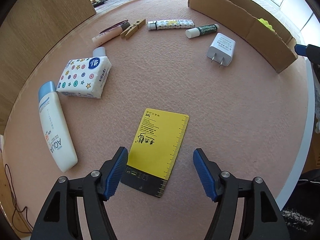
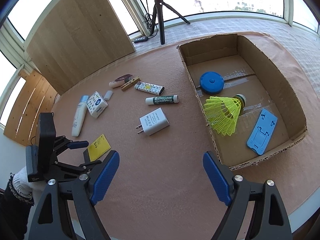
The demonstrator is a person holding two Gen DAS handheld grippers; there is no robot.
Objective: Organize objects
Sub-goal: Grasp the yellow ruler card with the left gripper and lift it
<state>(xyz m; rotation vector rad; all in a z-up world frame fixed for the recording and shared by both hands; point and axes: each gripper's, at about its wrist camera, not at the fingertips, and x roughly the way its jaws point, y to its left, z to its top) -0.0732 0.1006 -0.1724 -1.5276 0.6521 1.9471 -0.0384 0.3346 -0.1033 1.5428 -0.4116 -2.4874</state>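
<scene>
A yellow card (image 1: pixel 160 148) with a ruler edge and a dark near end is seen lying flat on the pink mat (image 1: pixel 180 92) of the table, between the spread fingers of the left gripper (image 1: pixel 160 173); the left finger (image 1: pixel 116 172) is seen over the card's near left corner, but contact cannot be told, and the card is not clamped. To the card's left a white lotion bottle (image 1: pixel 55 128) is laid, with a tissue pack (image 1: pixel 84 78) touching its cap end. Farther off, a pink tube (image 1: pixel 108 35), a clothespin (image 1: pixel 133 29), a patterned lighter (image 1: pixel 171 25) and a green lip balm (image 1: pixel 202 30) are strung in a row, with a white charger (image 1: pixel 221 50) nearer on the right. At the far right a cardboard box (image 2: pixel 296 92) is placed, in which a blue tape measure (image 2: pixel 211 82), a yellow shuttlecock (image 2: pixel 224 114) and a blue stand (image 2: pixel 262 131) are held. The right gripper (image 2: pixel 161 177) is held wide open and empty above bare mat, just left of the box's near corner.
</scene>
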